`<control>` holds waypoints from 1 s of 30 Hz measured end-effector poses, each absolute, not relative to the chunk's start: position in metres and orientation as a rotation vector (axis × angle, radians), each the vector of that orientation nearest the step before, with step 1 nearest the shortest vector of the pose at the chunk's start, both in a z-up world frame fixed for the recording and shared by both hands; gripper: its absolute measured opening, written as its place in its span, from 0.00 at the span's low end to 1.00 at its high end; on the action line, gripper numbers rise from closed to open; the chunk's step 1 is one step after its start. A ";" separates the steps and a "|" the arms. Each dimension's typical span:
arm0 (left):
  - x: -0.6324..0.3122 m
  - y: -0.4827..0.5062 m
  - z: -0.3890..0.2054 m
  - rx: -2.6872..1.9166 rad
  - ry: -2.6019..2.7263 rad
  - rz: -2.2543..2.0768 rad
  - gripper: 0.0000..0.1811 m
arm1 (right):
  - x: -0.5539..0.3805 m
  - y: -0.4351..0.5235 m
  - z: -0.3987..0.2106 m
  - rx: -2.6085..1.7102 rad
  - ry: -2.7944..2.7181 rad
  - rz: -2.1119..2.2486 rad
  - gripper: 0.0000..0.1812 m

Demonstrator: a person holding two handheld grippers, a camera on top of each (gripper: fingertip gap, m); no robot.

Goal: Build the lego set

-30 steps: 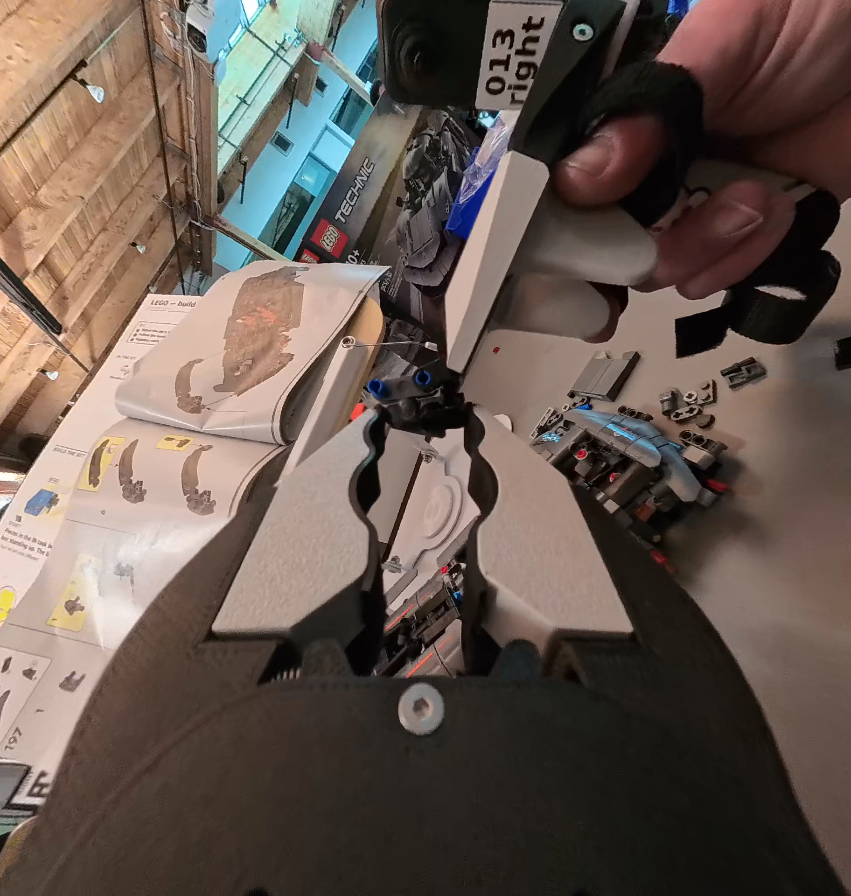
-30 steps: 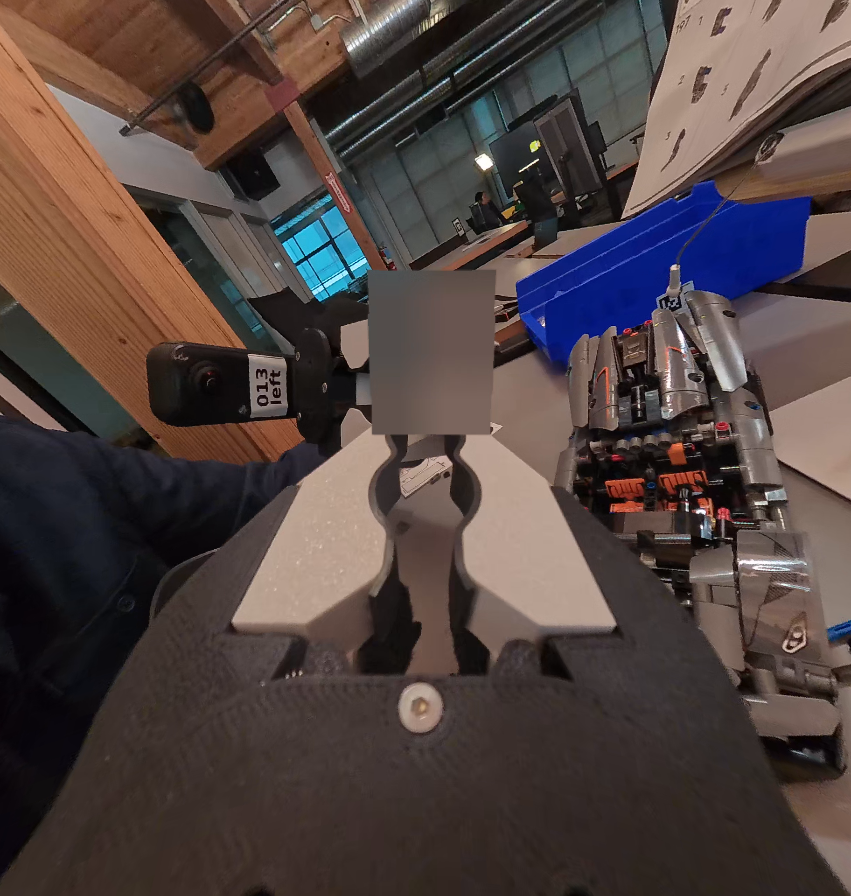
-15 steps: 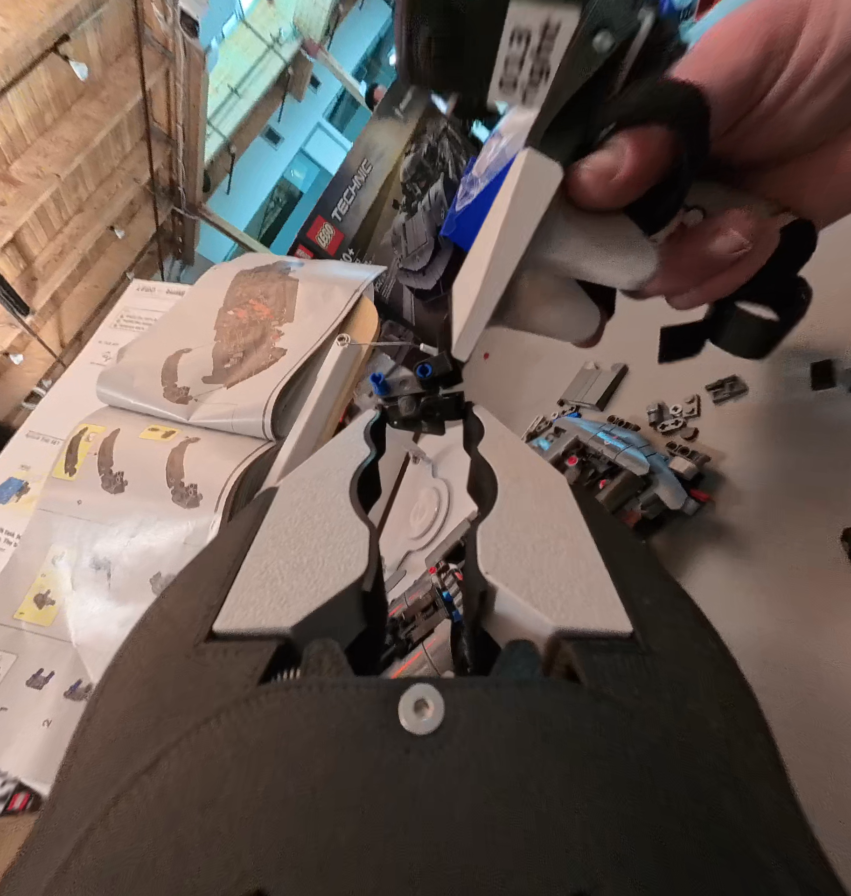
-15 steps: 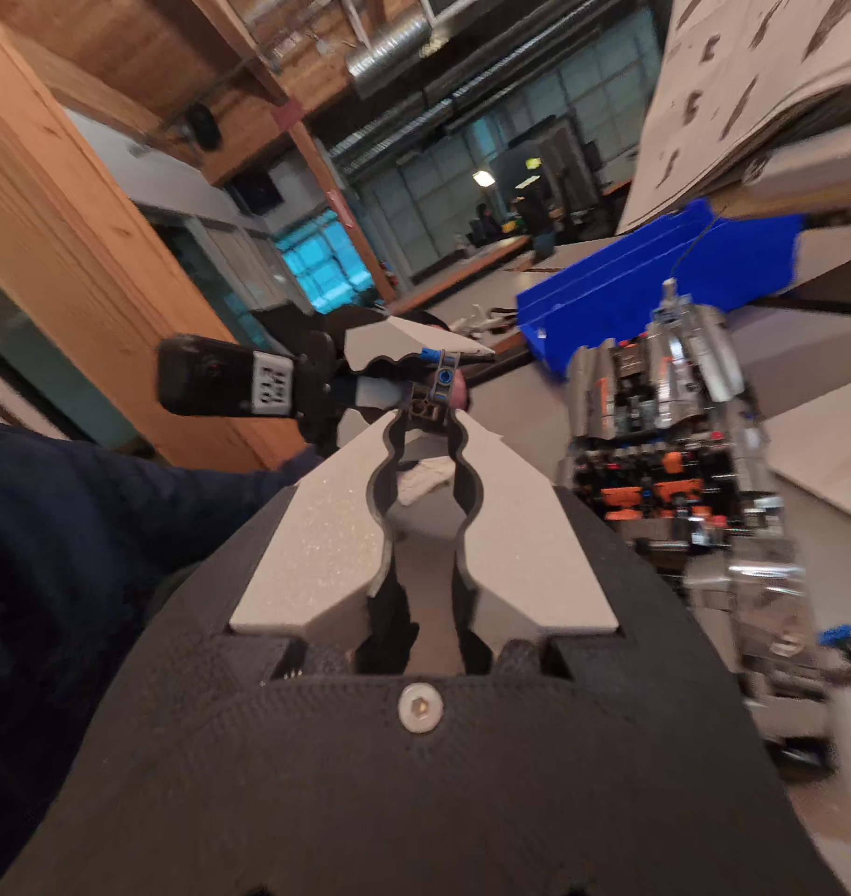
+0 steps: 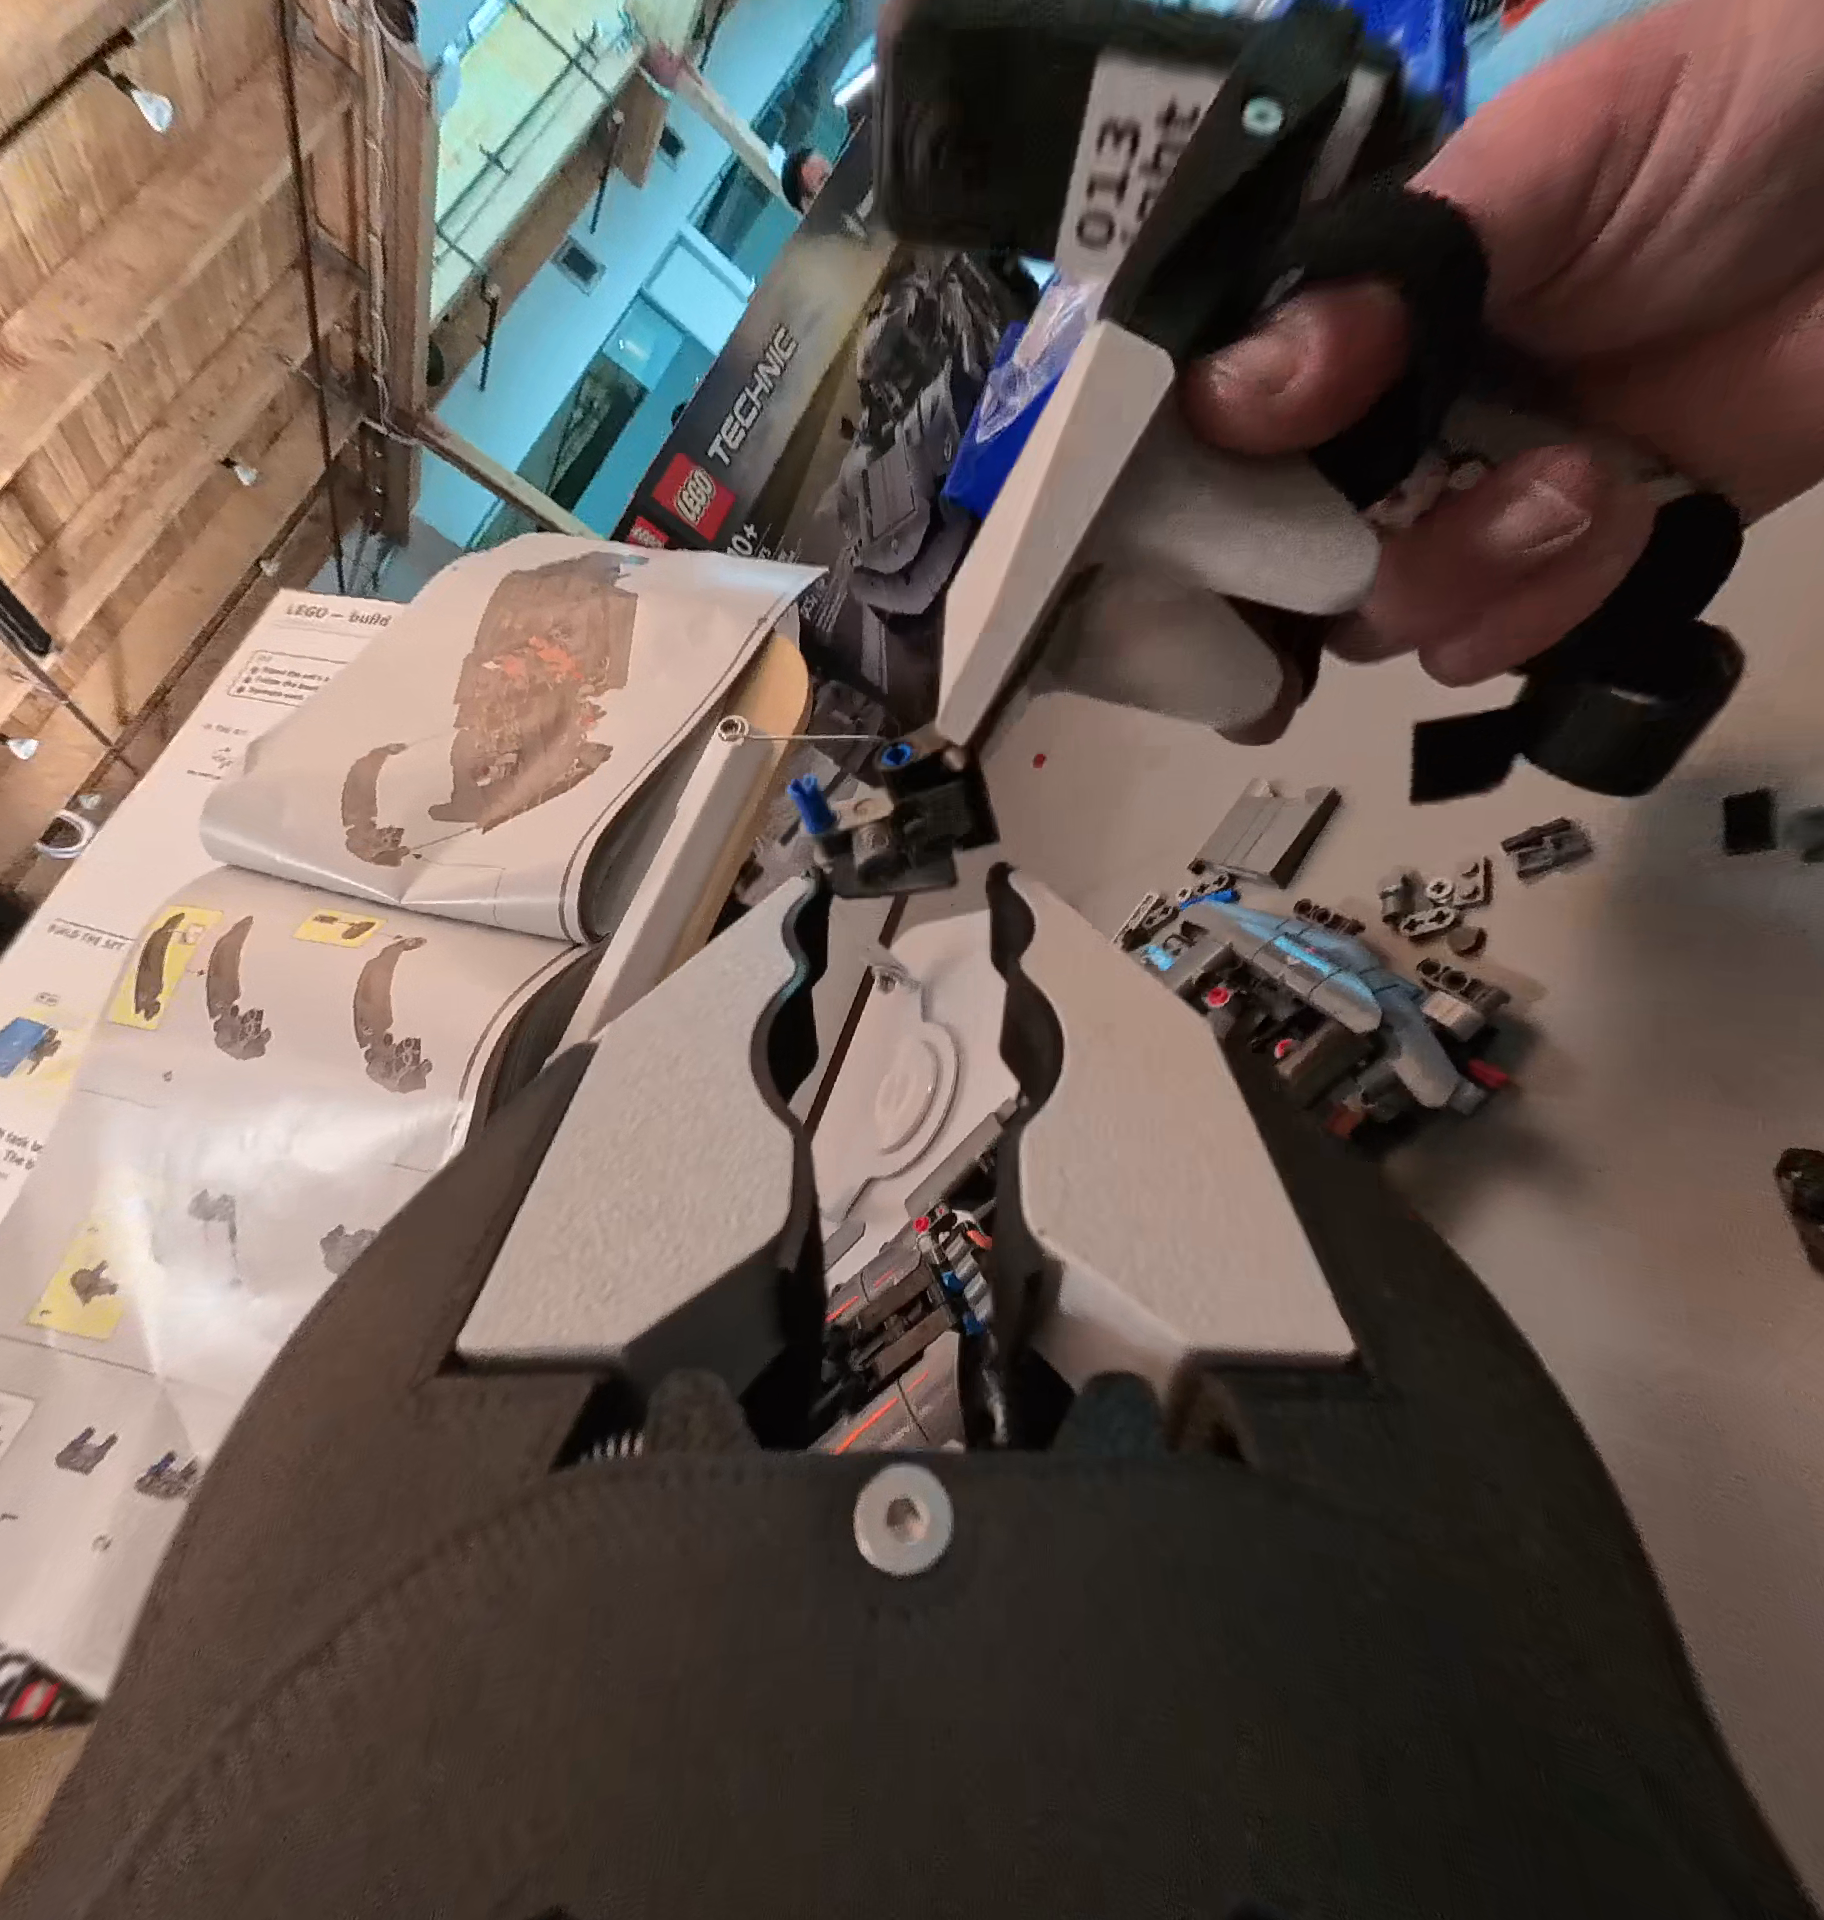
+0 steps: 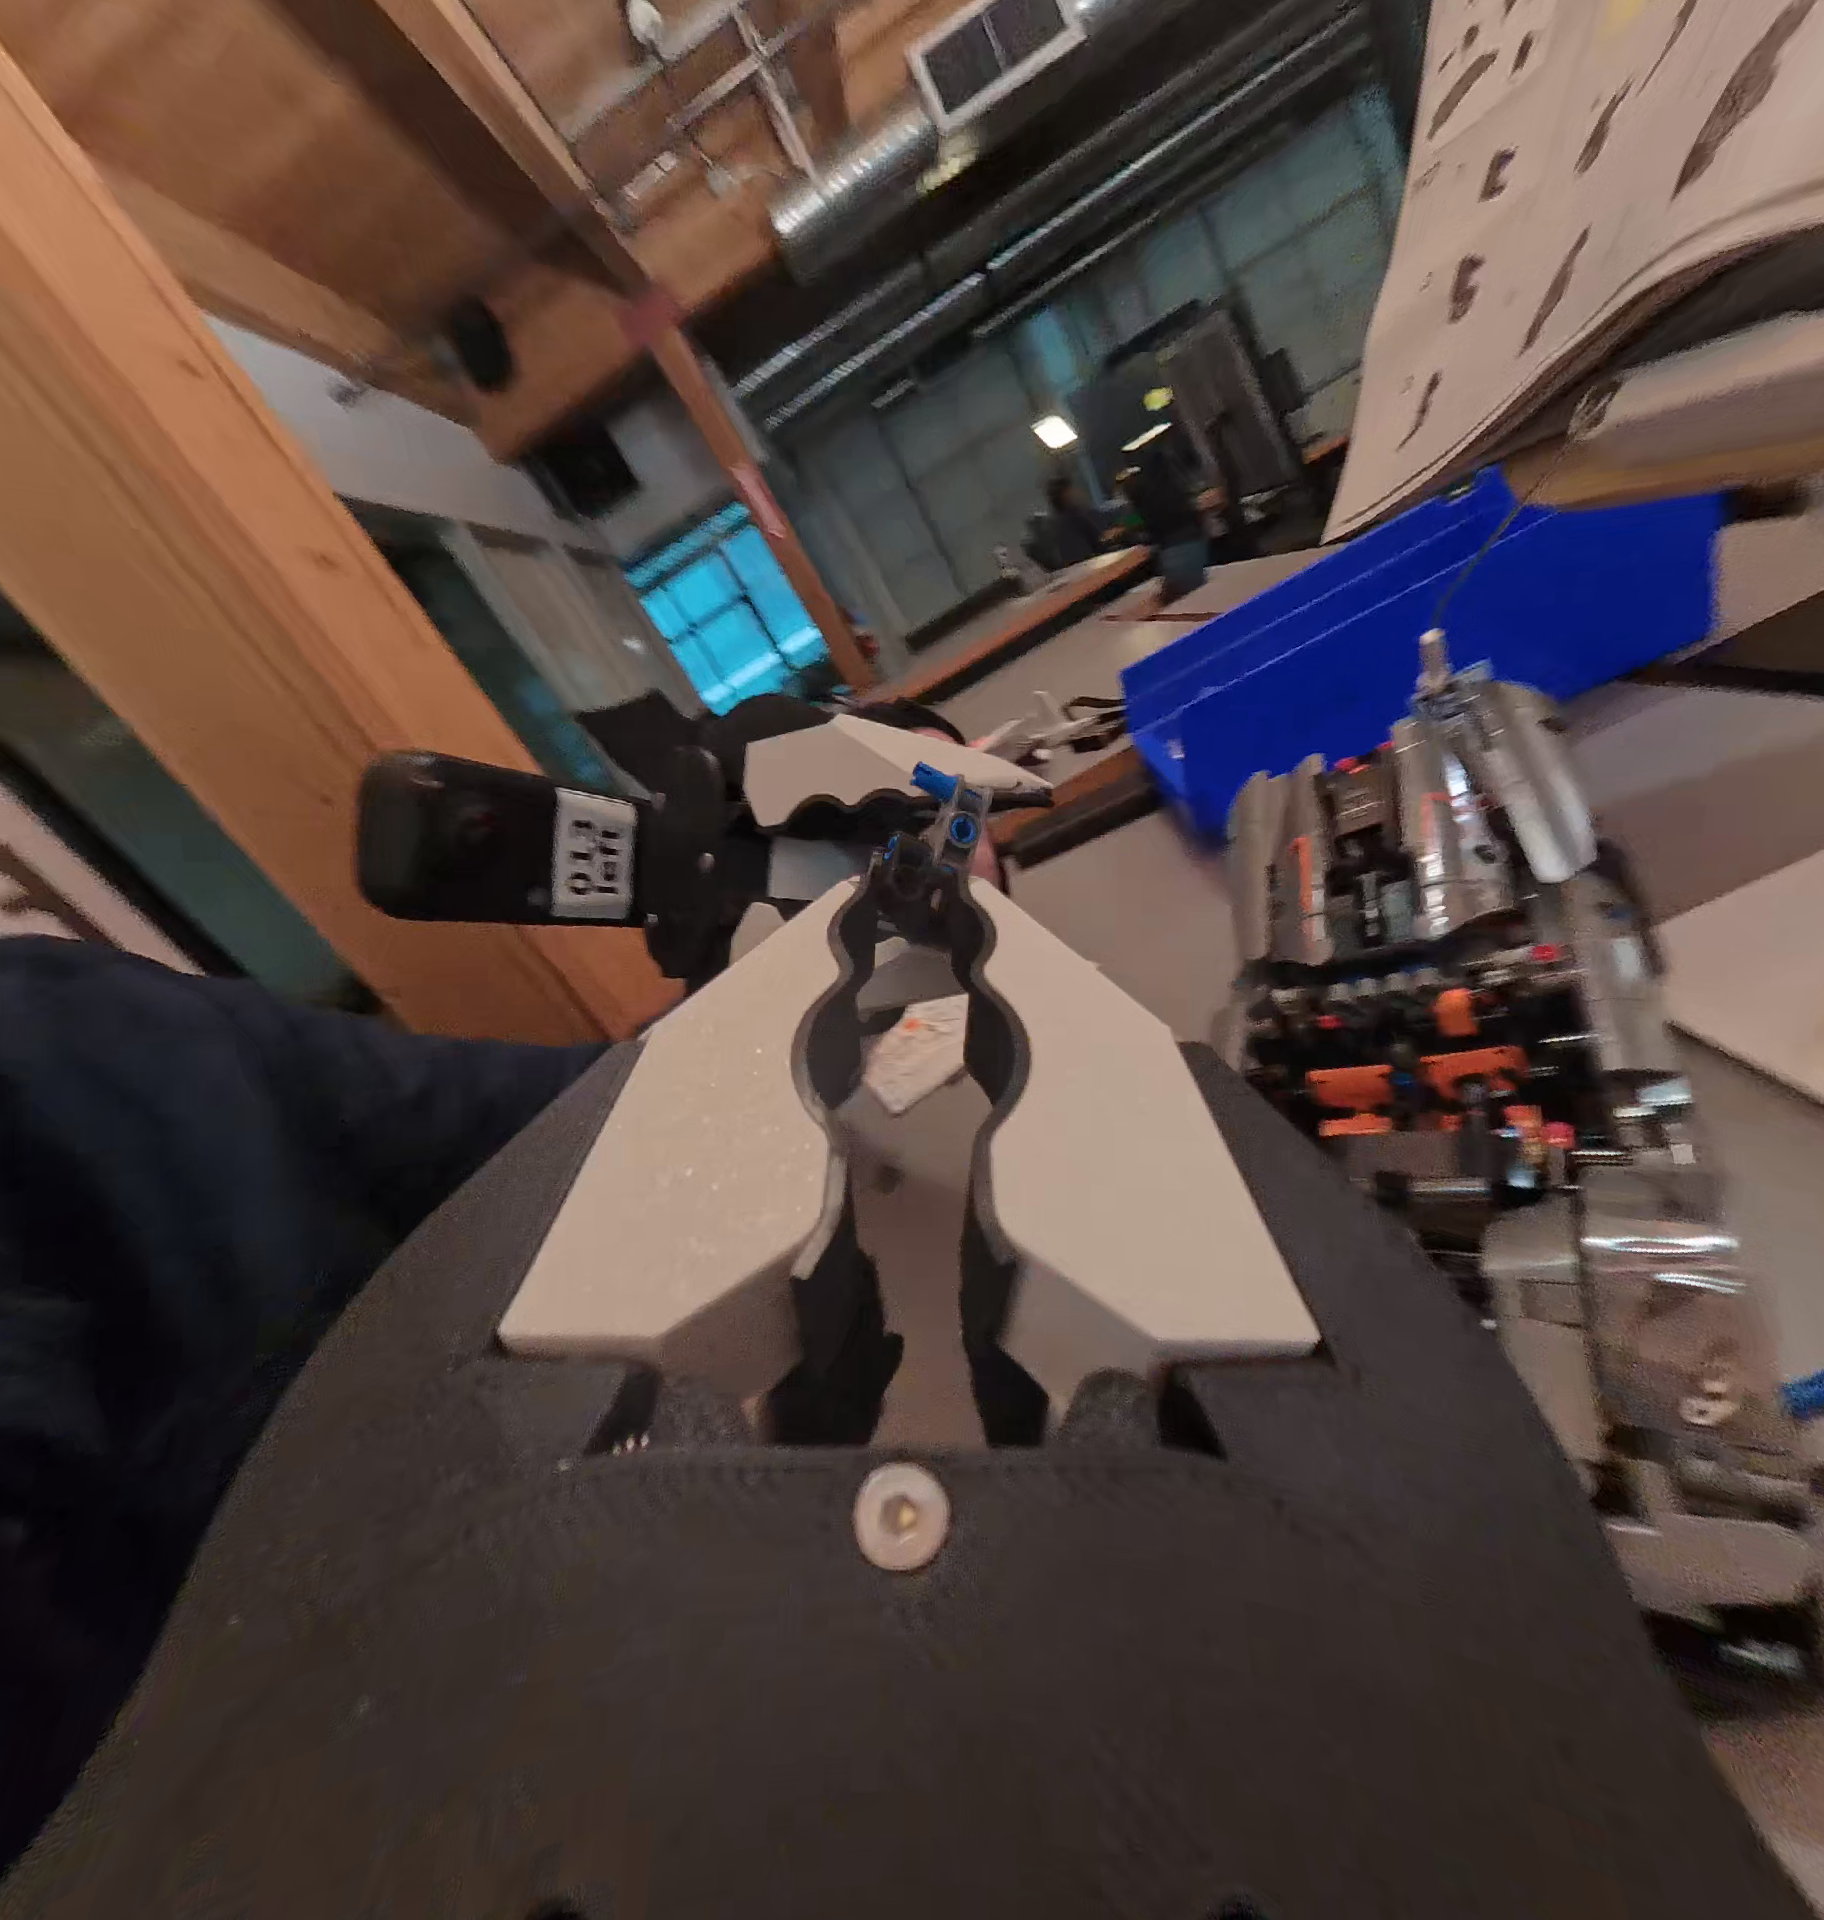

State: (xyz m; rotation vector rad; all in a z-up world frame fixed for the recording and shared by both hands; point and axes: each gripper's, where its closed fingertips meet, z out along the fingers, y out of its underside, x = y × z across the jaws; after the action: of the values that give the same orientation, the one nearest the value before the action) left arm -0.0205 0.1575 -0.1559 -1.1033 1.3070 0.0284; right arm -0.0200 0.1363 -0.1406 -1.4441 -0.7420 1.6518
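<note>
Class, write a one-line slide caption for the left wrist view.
Right gripper grips a small black lego piece beyond the open left gripper.

The left gripper (image 5: 903, 883) is held with its fingers parted. The right gripper (image 6: 913, 894) is gripped by a hand (image 5: 1614, 312), its fingertips drawn close together.

Before you lies a pale grey table (image 5: 1666, 1455). It carries an open instruction booklet (image 5: 264, 1039), a grey-blue sub-assembly (image 5: 1334, 997) among loose dark pieces (image 5: 1438, 899), a blue bin (image 6: 1407, 634), and the large silver model (image 6: 1459, 987).
</note>
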 end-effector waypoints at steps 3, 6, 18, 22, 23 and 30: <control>-0.018 0.155 -0.154 -1.080 1.293 -0.027 0.21 | -0.020 0.132 -0.138 -1.409 -0.708 1.827 0.06; -0.014 0.144 -0.146 -1.041 1.283 -0.079 0.18 | -0.024 0.129 -0.141 -1.417 -0.709 1.891 0.06; -0.019 0.150 -0.148 -1.080 1.279 -0.062 0.17 | -0.011 0.136 -0.135 -1.469 -0.754 1.662 0.10; -0.024 0.154 -0.153 -1.104 1.295 -0.041 0.17 | 0.049 0.146 -0.106 -1.457 -0.733 1.296 0.12; -0.025 0.155 -0.153 -1.112 1.296 -0.045 0.17 | 0.069 0.149 -0.103 -1.472 -0.715 1.196 0.11; -0.023 0.154 -0.173 -1.166 1.383 -0.070 0.17 | 0.140 0.142 -0.165 -1.819 -0.899 0.690 0.06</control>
State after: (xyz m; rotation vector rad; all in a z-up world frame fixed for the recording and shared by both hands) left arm -0.0226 0.1541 -0.1726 -1.1661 1.3825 -0.0699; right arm 0.1404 0.1423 -0.1649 -1.8190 -0.8988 0.6903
